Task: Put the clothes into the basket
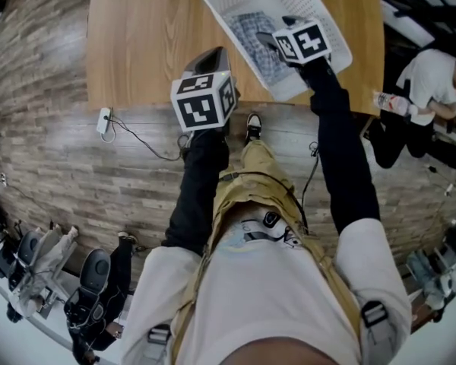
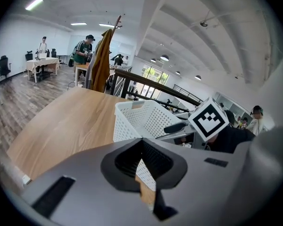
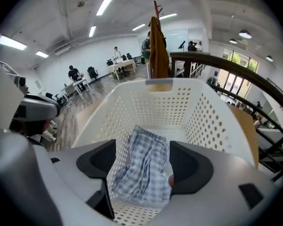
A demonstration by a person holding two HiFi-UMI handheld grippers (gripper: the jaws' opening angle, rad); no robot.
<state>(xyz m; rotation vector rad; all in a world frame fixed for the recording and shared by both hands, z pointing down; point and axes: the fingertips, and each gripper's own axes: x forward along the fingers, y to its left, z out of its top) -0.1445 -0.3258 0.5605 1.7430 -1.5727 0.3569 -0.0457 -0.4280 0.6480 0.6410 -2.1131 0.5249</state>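
Note:
A white perforated basket (image 1: 311, 6) stands on the wooden table (image 1: 144, 29), tilted toward me. A blue-and-white checked cloth (image 1: 254, 40) lies crumpled on its bottom. My right gripper (image 1: 277, 30) hangs over the basket's near end. In the right gripper view it (image 3: 142, 164) stands open, the checked cloth (image 3: 146, 145) below and between the pads, apart from them, inside the basket (image 3: 165, 102). My left gripper (image 1: 211, 55) hovers at the table's front edge, left of the basket. In the left gripper view it (image 2: 142, 147) is shut on nothing, and the basket (image 2: 137, 119) sits beyond.
A coat rack with a brown coat (image 2: 101, 55) stands past the table's far end. A dark railing (image 3: 226, 74) runs to the right. A person (image 1: 429, 82) crouches right of the table. A cable and plug (image 1: 104, 120) and gear (image 1: 91, 280) lie on the floor.

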